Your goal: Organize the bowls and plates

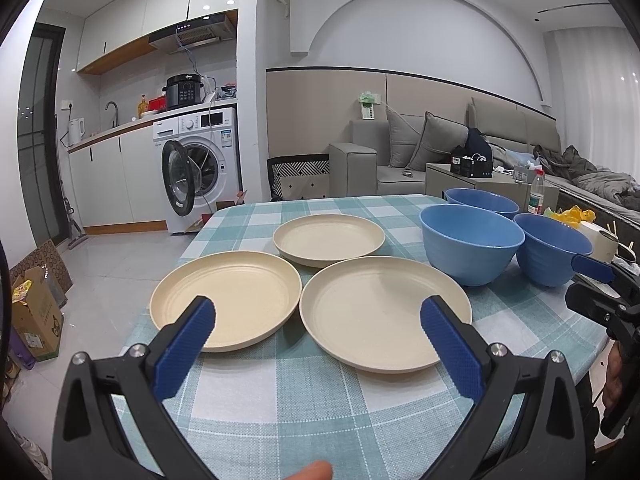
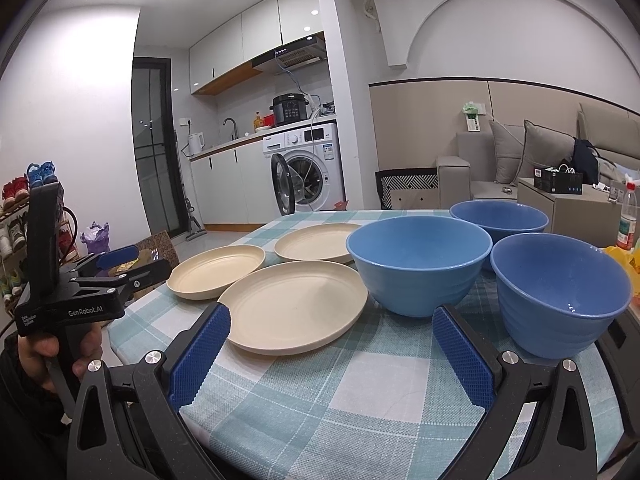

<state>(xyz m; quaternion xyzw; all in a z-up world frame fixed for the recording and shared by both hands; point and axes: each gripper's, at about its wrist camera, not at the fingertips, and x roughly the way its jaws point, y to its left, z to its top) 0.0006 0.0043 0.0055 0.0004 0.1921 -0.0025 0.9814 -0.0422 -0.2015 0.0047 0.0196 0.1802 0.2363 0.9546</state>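
Three cream plates lie on the checked tablecloth: a left plate, a near plate and a far plate. To their right stand three blue bowls: a middle bowl, a back bowl and a right bowl. My left gripper hangs open above the front edge, before the two nearer plates, with nothing between its fingers. My right gripper is open in front of the near plate and the middle bowl, and holds nothing.
The table has bare cloth along its near edge. A washing machine with its door open stands behind on the left, a grey sofa behind on the right. Cardboard boxes sit on the floor at left. A plastic bottle stands beyond the bowls.
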